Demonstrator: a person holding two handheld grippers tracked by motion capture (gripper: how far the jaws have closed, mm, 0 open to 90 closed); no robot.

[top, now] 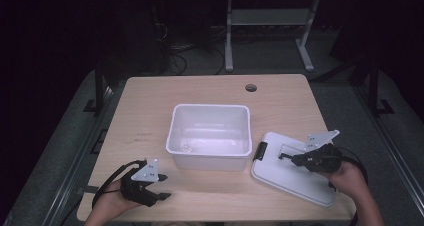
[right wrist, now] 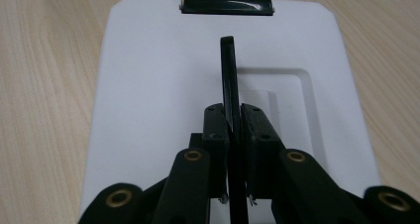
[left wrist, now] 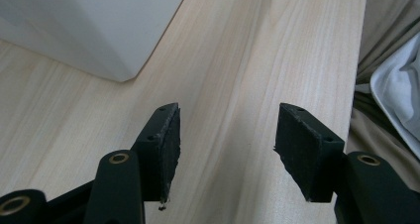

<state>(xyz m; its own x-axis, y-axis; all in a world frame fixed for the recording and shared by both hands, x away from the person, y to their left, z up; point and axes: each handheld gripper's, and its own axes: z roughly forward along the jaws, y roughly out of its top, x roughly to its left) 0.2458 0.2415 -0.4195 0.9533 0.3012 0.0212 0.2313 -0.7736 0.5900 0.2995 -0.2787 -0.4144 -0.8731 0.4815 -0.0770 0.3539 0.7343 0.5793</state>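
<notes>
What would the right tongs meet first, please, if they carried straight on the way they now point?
Probably the black latch at the far edge of the white lid; the right tongs, shut on the lid's black handle, point towards it.

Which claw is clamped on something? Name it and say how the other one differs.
The right claw, shut on the lid's black handle over the white lid. The left claw stands open above bare table, holding nothing.
</notes>
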